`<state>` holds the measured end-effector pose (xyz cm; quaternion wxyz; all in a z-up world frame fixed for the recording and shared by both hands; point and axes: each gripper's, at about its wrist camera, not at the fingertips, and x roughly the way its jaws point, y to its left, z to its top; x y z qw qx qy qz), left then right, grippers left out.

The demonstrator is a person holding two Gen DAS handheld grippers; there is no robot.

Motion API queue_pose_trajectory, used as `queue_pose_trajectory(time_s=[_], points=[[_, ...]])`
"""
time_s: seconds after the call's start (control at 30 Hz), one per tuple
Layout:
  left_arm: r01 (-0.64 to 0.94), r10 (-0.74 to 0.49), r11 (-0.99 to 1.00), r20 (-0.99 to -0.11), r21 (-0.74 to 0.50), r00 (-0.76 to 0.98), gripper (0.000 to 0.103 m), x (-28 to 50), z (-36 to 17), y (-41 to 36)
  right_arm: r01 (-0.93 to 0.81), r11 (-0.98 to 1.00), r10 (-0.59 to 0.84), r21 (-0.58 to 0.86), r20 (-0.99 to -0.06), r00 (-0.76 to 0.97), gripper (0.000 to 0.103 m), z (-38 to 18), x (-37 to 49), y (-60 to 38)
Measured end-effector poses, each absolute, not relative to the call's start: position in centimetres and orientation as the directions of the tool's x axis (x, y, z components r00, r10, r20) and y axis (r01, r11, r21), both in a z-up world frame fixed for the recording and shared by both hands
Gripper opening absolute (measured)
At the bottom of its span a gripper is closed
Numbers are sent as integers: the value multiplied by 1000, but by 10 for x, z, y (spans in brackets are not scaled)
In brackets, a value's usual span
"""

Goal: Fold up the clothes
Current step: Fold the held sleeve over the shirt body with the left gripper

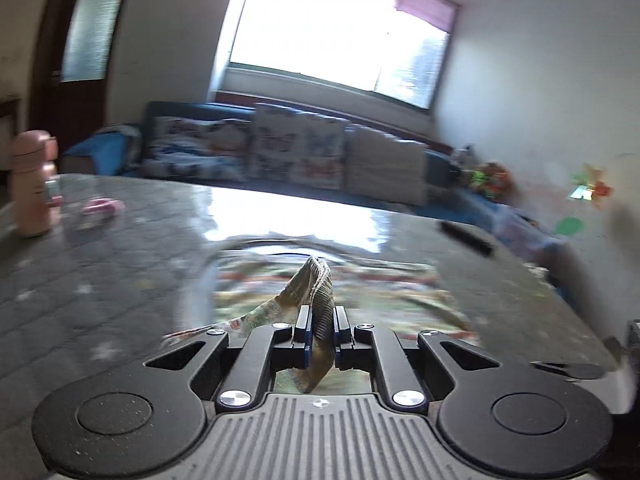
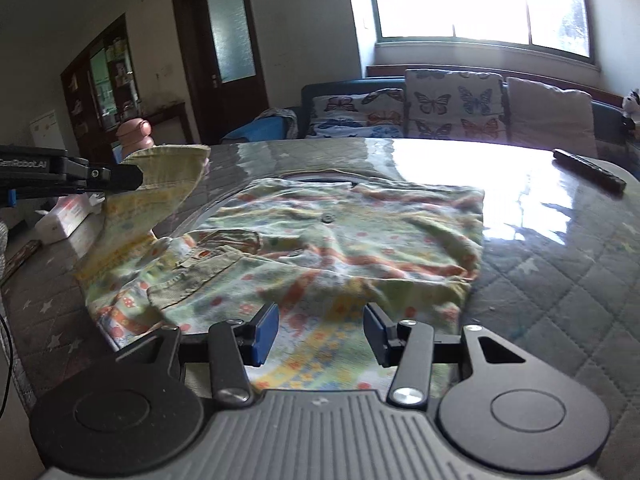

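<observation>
A small patterned shirt, pale green with orange and yellow prints, lies spread on the grey quilted table. My left gripper is shut on a ribbed olive cuff of the shirt, which pokes up between the pads. In the right wrist view the left gripper enters from the left and holds that sleeve lifted off the table. My right gripper hovers over the shirt's near hem, its blue pads apart with nothing between them.
A pink bottle stands at the table's left side, a small pink item beside it. A dark remote lies at the far right. A white box sits at the left edge. A sofa with butterfly cushions is behind.
</observation>
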<state>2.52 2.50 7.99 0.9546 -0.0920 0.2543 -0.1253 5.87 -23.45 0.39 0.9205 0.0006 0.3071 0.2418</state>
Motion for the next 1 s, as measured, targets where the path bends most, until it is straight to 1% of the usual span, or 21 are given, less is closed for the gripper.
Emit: queue_pose_trajectory(time_s=[0.13, 0.23, 0.3, 0.33, 0.37, 0.4, 0.47, 0.5, 0.57, 0.67, 0.73, 0.8, 0.87, 0.93, 1.0], points=[[294, -391, 917, -467, -268, 793, 11, 29, 72, -8, -394, 902, 419, 174, -564, 711, 48, 3, 60, -251], [341, -436, 899, -488, -275, 756, 13, 29, 63, -26, -367, 910, 409, 193, -562, 718, 48, 2, 61, -261], [367, -456, 890, -504, -270, 734, 17, 29, 57, -34, -348, 913, 405, 212, -562, 721, 48, 2, 62, -267], [380, -465, 885, -512, -268, 722, 26, 29, 54, -38, -340, 914, 404, 220, -561, 723, 47, 2, 62, -269], [387, -467, 884, -519, -262, 716, 42, 27, 52, -40, -332, 915, 403, 230, -560, 724, 47, 2, 63, -271], [393, -467, 884, -520, -253, 716, 48, 25, 50, -40, -327, 912, 410, 248, -557, 722, 47, 3, 65, -273], [404, -464, 885, -522, -232, 716, 56, 22, 49, -38, -327, 907, 421, 264, -554, 718, 47, 3, 66, -273], [409, -462, 885, -524, -222, 716, 58, 21, 49, -37, -328, 903, 429, 277, -554, 714, 46, 2, 68, -273], [393, -432, 899, -523, -191, 734, 59, 17, 49, -29, -336, 888, 459, 313, -559, 691, 42, 0, 72, -270], [327, -356, 933, -536, -153, 765, 59, 17, 46, -7, -344, 881, 473, 325, -573, 669, 41, -5, 77, -261], [264, -297, 954, -550, -141, 780, 59, 18, 42, 13, -348, 878, 478, 328, -582, 657, 40, -8, 81, -256], [191, -232, 973, -569, -131, 789, 59, 20, 36, 34, -355, 877, 481, 324, -592, 647, 36, -12, 85, -249], [119, -166, 986, -589, -117, 791, 58, 23, 31, 53, -365, 875, 483, 317, -600, 638, 35, -16, 89, -243], [69, -121, 992, -604, -109, 788, 57, 25, 26, 67, -378, 878, 476, 293, -605, 638, 28, -16, 91, -237], [35, -93, 994, -615, -106, 783, 57, 29, 23, 77, -381, 880, 473, 285, -609, 636, 12, -16, 93, -234]])
